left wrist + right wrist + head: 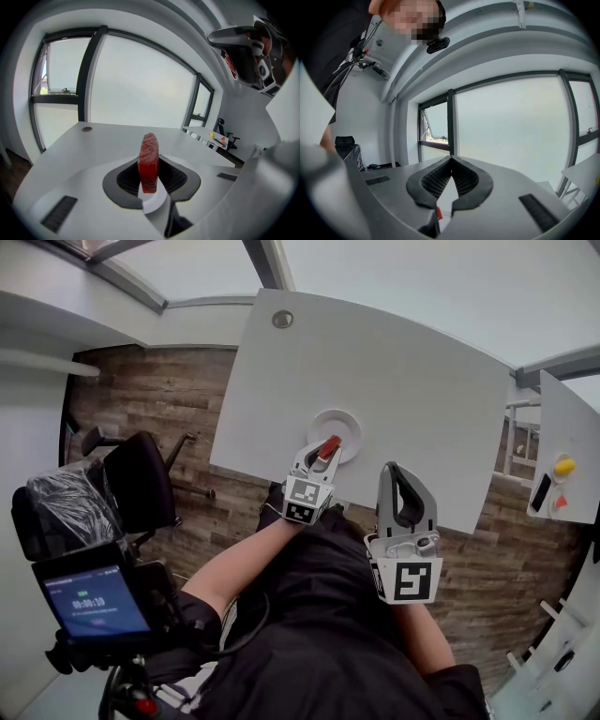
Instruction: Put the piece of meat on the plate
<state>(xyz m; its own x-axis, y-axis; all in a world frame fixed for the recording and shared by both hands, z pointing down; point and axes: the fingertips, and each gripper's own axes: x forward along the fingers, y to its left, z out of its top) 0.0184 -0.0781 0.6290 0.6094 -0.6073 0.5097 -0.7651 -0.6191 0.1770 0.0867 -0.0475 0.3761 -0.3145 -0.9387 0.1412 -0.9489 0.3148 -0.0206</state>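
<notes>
White table (403, 381), plate (352, 426) near its edge. Left gripper (322, 452) clamps the meat (148, 161) by the plate's rim; right gripper (451, 160) is closed, empty. Placing seems underway; next, lower and release.

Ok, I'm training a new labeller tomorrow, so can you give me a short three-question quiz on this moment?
1. What is between the jaws of the left gripper?
A. a banana
B. the meat
C. nothing
2. True or false: the right gripper is shut and empty.
3. In a few words, what is left of the task?

Key
1. B
2. True
3. Set the meat down on the plate and let go; it is clamped in the jaws at the plate's near edge.
</notes>
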